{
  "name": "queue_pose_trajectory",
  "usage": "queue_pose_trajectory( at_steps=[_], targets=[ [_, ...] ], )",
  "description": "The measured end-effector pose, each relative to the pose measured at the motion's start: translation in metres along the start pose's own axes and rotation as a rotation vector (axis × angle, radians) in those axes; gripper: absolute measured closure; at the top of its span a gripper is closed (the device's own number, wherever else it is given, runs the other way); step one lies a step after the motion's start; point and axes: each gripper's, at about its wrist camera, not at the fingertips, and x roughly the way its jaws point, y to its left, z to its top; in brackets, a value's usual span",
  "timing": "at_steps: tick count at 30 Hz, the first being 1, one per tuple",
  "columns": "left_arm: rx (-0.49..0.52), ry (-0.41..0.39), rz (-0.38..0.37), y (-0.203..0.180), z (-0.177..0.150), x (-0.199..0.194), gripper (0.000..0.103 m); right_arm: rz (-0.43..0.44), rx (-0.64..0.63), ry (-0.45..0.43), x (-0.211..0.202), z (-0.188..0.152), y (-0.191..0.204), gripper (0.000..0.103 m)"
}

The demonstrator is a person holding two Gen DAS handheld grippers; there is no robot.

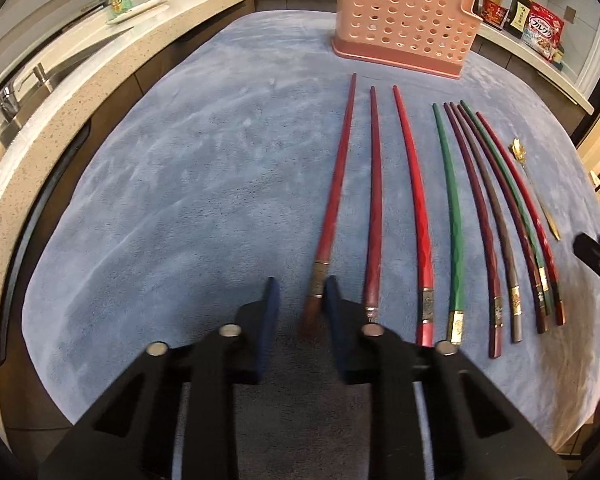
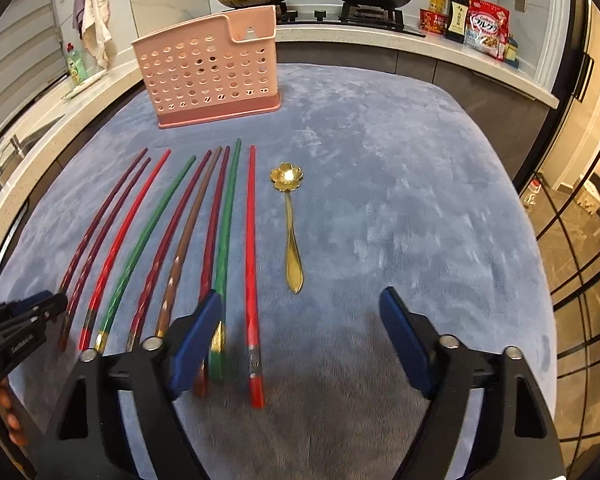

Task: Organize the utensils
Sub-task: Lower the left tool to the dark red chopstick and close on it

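Chopsticks point(image 2: 204, 220): nine of them lie in a loose fan on the blue cloth point(image 2: 400, 200) over the tabletop, thin tips toward the pink holder point(image 2: 212, 68), decorated butt ends toward me.
Gold spoon point(image 2: 289, 216): just beside the rightmost red chopstick point(image 2: 252, 248), apart from it, flower bowl pointing away.
Holder: upright at the far side, well apart from the row; no utensils that I can see inside it.
Left claw point(image 1: 300, 312): spread a little, pinching nothing; the butt of the leftmost dark-red chopstick point(image 1: 336, 196) sits between its pads.
Right claw point(image 2: 300, 336): spread wide and empty, hovering over the near ends of the green and red sticks on my right.
Handling, my read: these look light, stiff and lacquered, so likely slick; they could roll or swivel in a loose pinch.
Where I'd hold: on the thicker end near the gold band, across the stick, one at a time.
Spoon, my read: thin metal, lying flat on soft pile; take it at the handle.
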Motion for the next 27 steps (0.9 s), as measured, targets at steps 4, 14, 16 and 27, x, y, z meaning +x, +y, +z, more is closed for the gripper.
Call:
queue_pose_trajectory(
  at_steps=[4, 14, 16, 27],
  targets=[
    [-0.009, 0.011, -0.008, 0.0, 0.003, 0.003, 0.091, 0.04, 0.02, 0.034, 0.022, 0.008, -0.007, 0.062],
    [-0.008, 0.012, -0.003, -0.001, 0.004, 0.003, 0.091, 0.106, 0.029, 0.065, 0.043, 0.008, -0.007, 0.092],
    [-0.009, 0.013, -0.003, -0.001, 0.004, 0.003, 0.091, 0.118, 0.037, 0.064, 0.042, 0.007, -0.009, 0.092],
    [-0.011, -0.018, -0.028, 0.001, 0.004, -0.019, 0.092, 0.125, 0.043, 0.011, 0.007, 0.008, -0.019, 0.093]
  ],
)
